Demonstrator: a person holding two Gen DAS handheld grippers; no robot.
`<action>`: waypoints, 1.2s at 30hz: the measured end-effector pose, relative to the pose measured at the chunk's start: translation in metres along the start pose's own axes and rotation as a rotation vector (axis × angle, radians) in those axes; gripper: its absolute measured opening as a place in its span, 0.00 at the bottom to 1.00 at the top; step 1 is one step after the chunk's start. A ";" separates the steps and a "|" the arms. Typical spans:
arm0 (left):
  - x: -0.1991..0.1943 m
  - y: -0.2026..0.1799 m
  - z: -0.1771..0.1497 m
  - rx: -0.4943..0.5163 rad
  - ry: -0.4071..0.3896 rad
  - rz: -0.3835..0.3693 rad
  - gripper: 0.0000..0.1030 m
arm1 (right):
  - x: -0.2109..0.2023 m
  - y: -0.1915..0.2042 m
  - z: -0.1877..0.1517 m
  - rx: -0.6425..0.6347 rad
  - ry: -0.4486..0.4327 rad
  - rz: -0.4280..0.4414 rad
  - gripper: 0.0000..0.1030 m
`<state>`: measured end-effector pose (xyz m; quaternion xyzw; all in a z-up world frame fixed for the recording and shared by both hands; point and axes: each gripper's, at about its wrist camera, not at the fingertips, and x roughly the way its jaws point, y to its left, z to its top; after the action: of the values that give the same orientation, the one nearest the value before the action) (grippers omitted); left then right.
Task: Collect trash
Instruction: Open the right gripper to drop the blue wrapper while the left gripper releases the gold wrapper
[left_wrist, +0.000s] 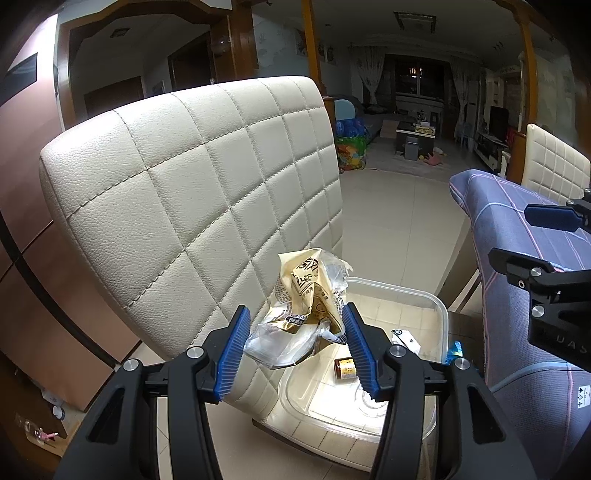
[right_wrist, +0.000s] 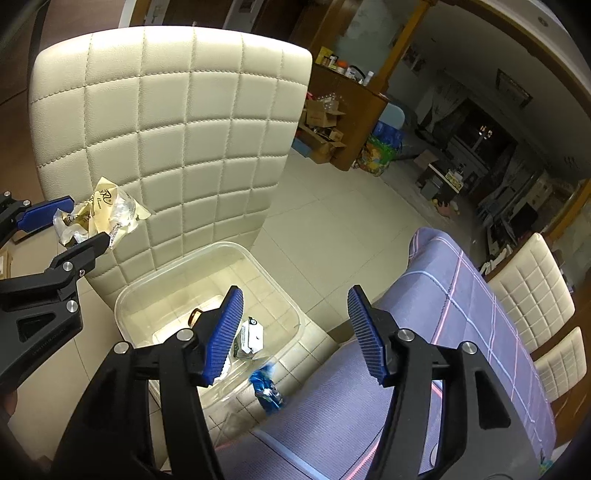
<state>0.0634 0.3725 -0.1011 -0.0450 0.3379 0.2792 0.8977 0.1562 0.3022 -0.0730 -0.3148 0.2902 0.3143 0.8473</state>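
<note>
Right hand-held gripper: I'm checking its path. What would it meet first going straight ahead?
Probably the clear plastic bin on the chair seat, near its right rim. The right hand-held gripper is open and empty; depth is uncertain, so it might pass the rim.

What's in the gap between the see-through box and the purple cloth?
A crumpled blue wrapper lies there, beside the clear box and at the purple cloth's edge. The right wrist view shows it best.

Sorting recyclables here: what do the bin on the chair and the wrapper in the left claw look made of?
Clear rectangular bin: likely rigid plastic, glossy; the seat shows through its walls. Crumpled cream-and-clear wrapper: thin plastic film, shiny, sharply creased, partly see-through.
</note>
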 end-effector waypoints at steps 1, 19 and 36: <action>0.000 -0.001 0.000 0.001 0.000 0.000 0.50 | 0.001 -0.001 -0.001 0.002 0.003 0.000 0.59; 0.000 -0.022 0.003 0.049 -0.006 -0.009 0.50 | 0.004 -0.023 -0.020 0.040 0.016 -0.001 0.59; 0.004 -0.048 0.011 0.101 -0.014 -0.013 0.85 | 0.003 -0.045 -0.028 0.079 0.014 -0.007 0.58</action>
<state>0.0972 0.3370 -0.1005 0.0001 0.3450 0.2562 0.9030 0.1825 0.2556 -0.0772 -0.2840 0.3071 0.2974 0.8583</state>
